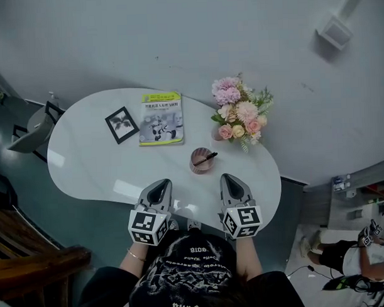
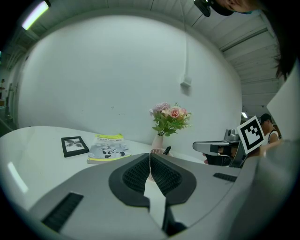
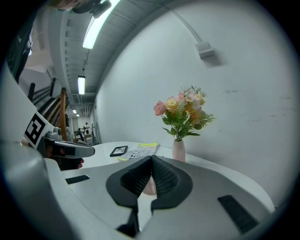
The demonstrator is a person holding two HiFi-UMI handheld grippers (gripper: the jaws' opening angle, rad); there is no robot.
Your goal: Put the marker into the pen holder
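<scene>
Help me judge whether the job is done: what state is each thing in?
pen holder: upright, holding the marker.
marker: inside the holder, leaning on its rim.
left tongs: shut, empty.
right tongs: shut, empty.
book: closed, lying flat.
vase: upright, holding flowers.

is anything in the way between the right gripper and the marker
Nothing visible. Only bare table lies between the right gripper and the pen holder, and the marker already rests in that holder, slanting out over its rim.
</scene>
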